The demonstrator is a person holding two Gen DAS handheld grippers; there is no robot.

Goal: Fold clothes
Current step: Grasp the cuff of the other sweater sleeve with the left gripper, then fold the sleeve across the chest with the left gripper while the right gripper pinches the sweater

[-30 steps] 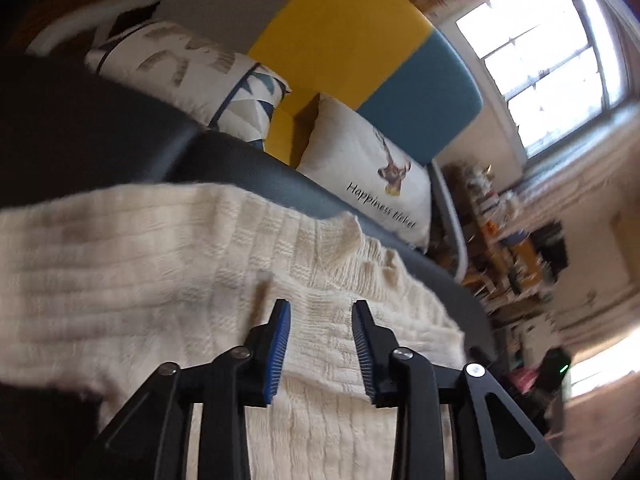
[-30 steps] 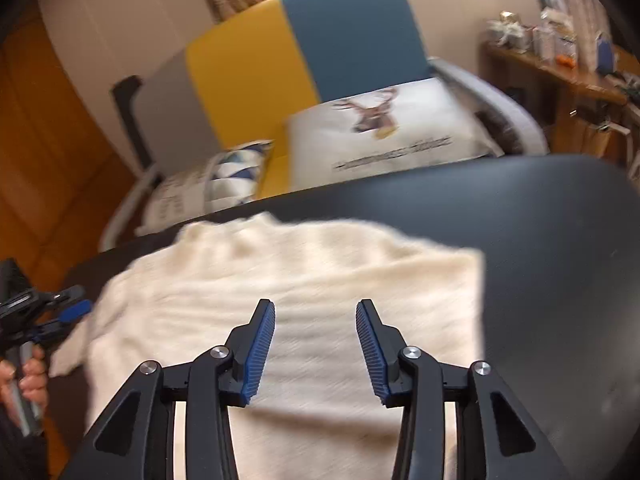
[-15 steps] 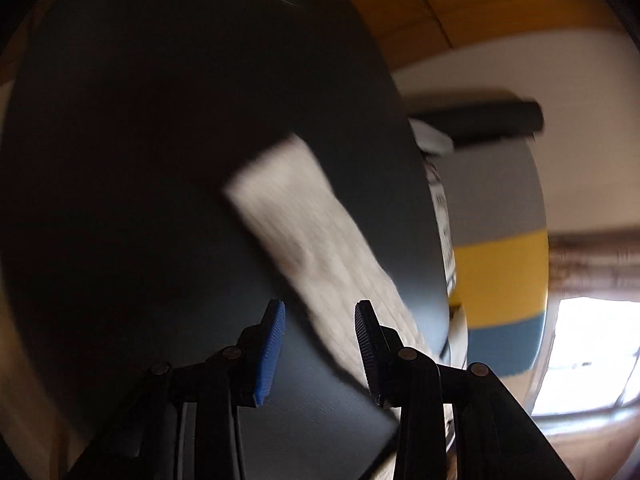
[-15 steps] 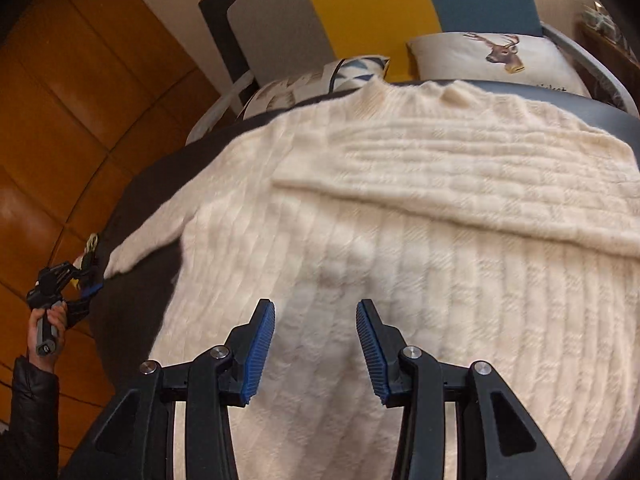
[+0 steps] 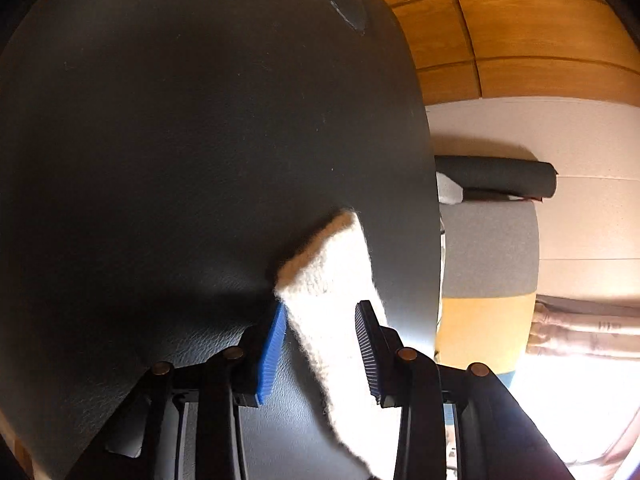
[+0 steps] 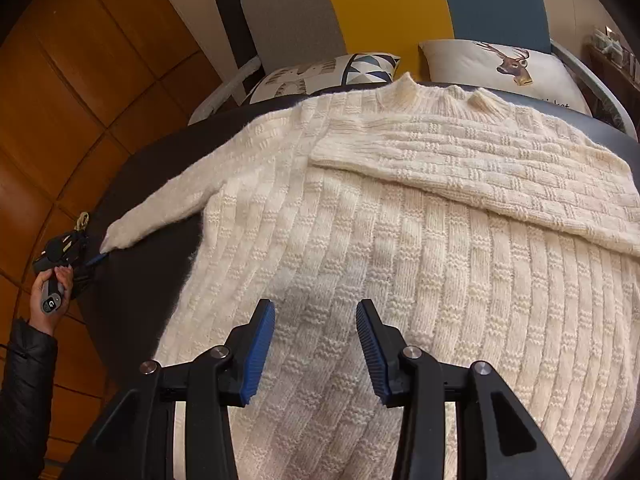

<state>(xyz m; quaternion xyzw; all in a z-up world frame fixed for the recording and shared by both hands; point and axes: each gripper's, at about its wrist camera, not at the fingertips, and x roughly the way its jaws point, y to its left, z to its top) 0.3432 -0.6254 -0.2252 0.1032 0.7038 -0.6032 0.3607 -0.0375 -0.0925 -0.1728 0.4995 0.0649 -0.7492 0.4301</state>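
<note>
A cream knit sweater (image 6: 400, 248) lies spread on a dark round table (image 6: 132, 184), collar toward the far side. One sleeve is folded across the chest (image 6: 460, 160). The other sleeve (image 6: 160, 208) stretches out to the left, its cuff (image 5: 324, 280) resting on the table. My left gripper (image 5: 322, 306) is open, with the cuff lying between its jaws; in the right wrist view a hand holds the left gripper (image 6: 64, 250) at the table's left edge. My right gripper (image 6: 314, 307) hangs open just above the sweater's body, holding nothing.
A sofa with grey, yellow and blue back panels (image 6: 380, 4) stands behind the table, with a patterned pillow (image 6: 328, 72) and a deer pillow (image 6: 504, 64). Wooden wall panels (image 6: 60, 80) run along the left. A person's dark sleeve (image 6: 24, 380) is at the lower left.
My left gripper swung away from the sweater's body out to the left sleeve, and the cuff now sits between its jaws. My right gripper rose and tilted down over the sweater.
</note>
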